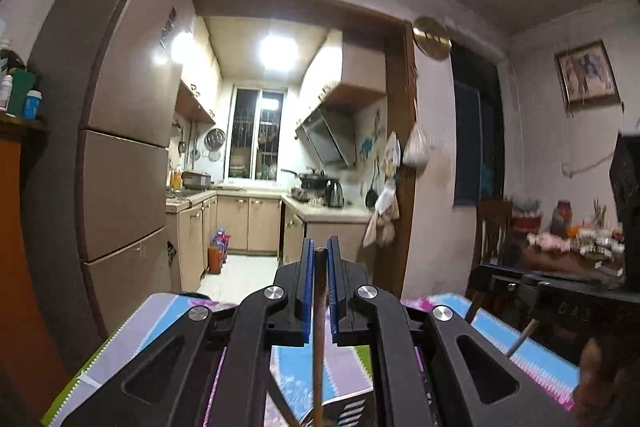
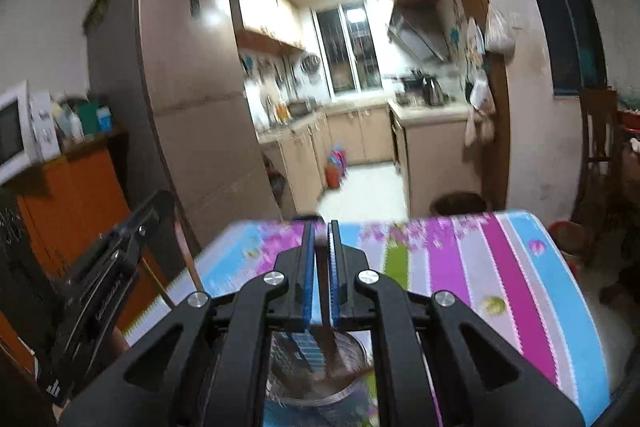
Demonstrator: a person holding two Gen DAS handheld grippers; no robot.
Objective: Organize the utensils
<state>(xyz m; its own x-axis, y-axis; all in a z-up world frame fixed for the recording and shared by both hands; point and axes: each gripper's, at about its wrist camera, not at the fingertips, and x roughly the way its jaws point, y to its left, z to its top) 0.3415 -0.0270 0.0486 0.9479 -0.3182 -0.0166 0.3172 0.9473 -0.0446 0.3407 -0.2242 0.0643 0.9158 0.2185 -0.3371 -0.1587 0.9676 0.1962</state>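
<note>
My left gripper (image 1: 319,255) is shut on a thin brown wooden utensil handle (image 1: 319,331) that runs down between its blue pads toward a metal holder (image 1: 344,411) at the bottom edge. My right gripper (image 2: 320,231) is shut on a wider brown utensil handle (image 2: 324,311) whose lower end stands in a perforated metal utensil cup (image 2: 316,375) on the striped floral tablecloth (image 2: 500,267). The left gripper also shows in the right wrist view (image 2: 108,267), at the left, over the table's left edge. Another stick-like handle (image 1: 522,337) pokes up at the right of the left wrist view.
A tall fridge (image 1: 120,147) stands left of the table, beside an orange cabinet (image 2: 80,195) with a microwave (image 2: 14,131). A doorway opens to a kitchen (image 1: 260,187). A wooden chair (image 1: 490,235) and a cluttered side table (image 1: 576,247) stand at the right.
</note>
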